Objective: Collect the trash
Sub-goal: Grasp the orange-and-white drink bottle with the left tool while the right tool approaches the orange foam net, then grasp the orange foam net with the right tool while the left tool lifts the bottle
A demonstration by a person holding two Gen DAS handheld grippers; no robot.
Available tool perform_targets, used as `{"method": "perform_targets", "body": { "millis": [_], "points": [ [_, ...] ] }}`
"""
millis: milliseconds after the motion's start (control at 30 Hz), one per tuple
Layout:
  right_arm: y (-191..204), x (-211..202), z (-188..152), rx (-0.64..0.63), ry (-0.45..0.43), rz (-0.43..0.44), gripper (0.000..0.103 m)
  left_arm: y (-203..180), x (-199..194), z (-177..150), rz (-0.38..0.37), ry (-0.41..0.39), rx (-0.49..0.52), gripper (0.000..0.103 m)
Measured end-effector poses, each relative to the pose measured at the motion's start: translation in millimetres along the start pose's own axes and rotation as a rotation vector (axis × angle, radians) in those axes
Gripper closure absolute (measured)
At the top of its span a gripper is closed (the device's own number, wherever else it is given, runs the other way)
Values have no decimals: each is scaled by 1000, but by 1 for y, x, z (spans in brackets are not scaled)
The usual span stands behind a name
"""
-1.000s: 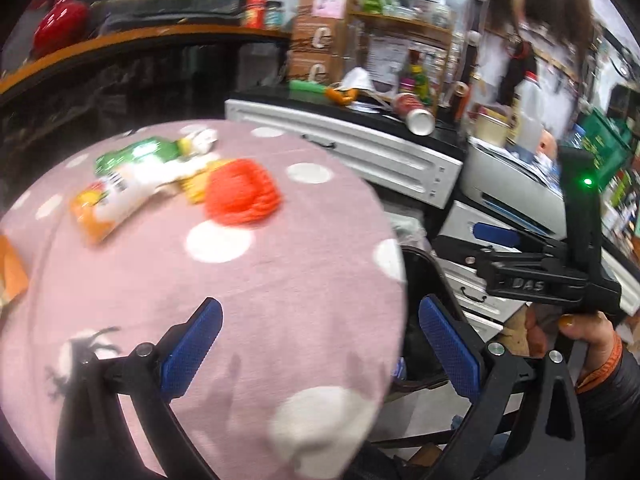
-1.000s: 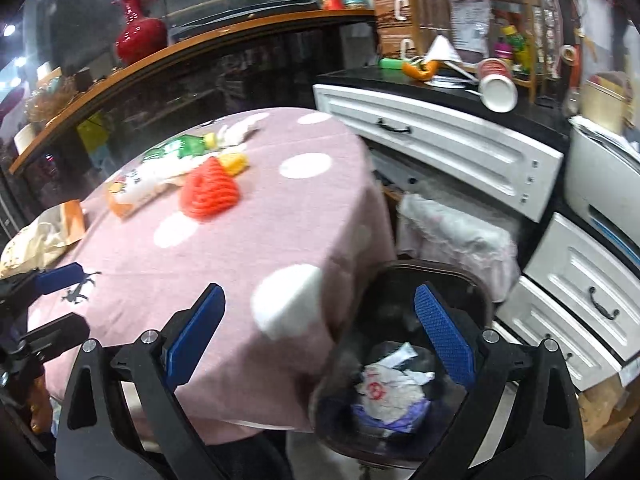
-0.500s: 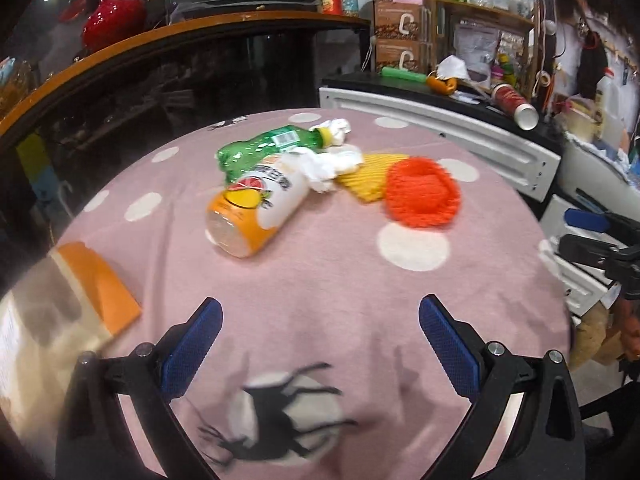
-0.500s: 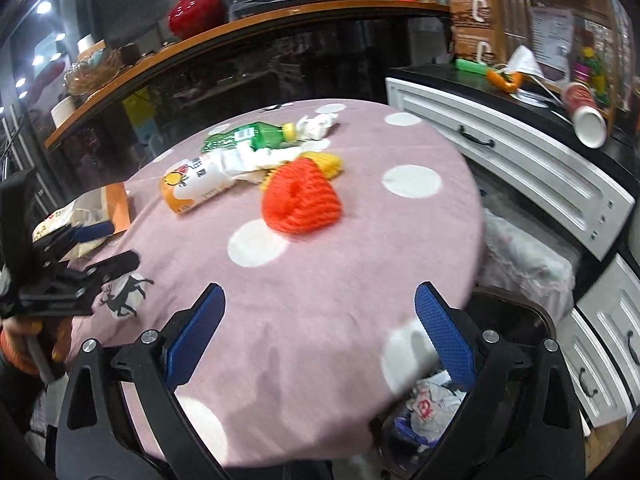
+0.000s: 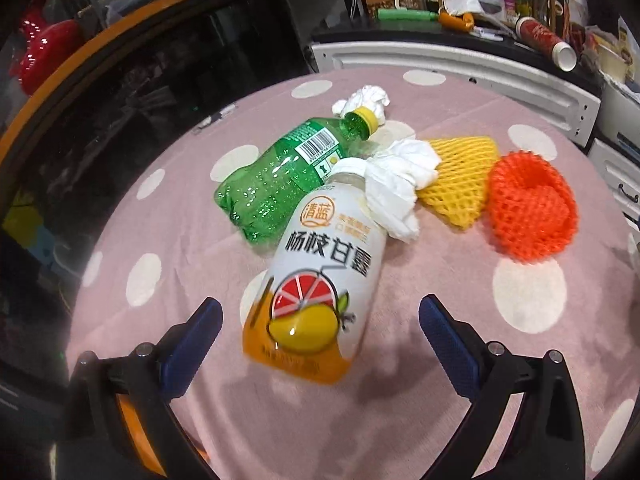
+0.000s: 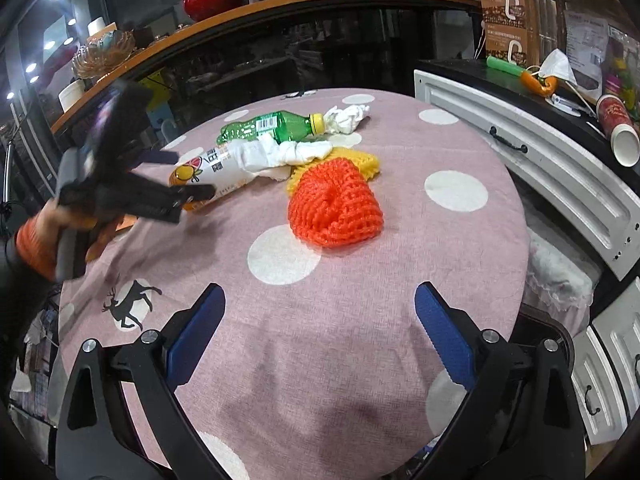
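Change: since a second ago the left gripper (image 5: 320,320) has swung from the bin side to the trash pile; the juice bottle (image 5: 320,280) now lies between its spread fingers, not touched.
Meaning: a grab of that bottle looks next; nothing is collected in this pass yet.
Right gripper (image 6: 320,320): released, empty, well short of the orange net (image 6: 334,210).
Pile: green bottle (image 5: 280,176), tissue (image 5: 400,188), yellow net (image 5: 460,176) beyond the juice bottle.
Bin (image 6: 536,340): below the right gripper's right finger; only its rim shows, contents hidden.

Your left gripper (image 5: 320,328) has closed in on the juice bottle (image 5: 316,276), its base now between the spread fingers.
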State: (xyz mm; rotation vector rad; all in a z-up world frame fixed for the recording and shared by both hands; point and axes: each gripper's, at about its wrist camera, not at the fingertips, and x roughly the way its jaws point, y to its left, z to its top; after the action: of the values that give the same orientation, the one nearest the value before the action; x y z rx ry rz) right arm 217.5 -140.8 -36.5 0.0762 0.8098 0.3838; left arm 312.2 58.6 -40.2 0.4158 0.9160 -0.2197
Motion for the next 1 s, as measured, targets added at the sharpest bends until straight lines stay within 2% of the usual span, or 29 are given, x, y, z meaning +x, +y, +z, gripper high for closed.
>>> {"method": "perform_targets", "body": {
  "millis": [167,333,433,600,767,1000],
  "points": [
    [-6,5,1,8,9,-2,9,-1,24,10,-26,78,31,13],
    [-11,12,6,13,19,-4,9,-3,37,12,-30,127,50,26],
    [-11,15,9,7,21,-6,9,-2,35,11,-46,119,33,37],
    [-9,19,12,-1,21,-8,9,-7,34,10,-33,99,13,42],
    [-5,24,17,-23,24,-13,9,-4,25,0,-60,65,-72,43],
    [-4,44,30,-41,43,-28,9,-5,-8,-26,-114,-28,-170,43]
  ]
}}
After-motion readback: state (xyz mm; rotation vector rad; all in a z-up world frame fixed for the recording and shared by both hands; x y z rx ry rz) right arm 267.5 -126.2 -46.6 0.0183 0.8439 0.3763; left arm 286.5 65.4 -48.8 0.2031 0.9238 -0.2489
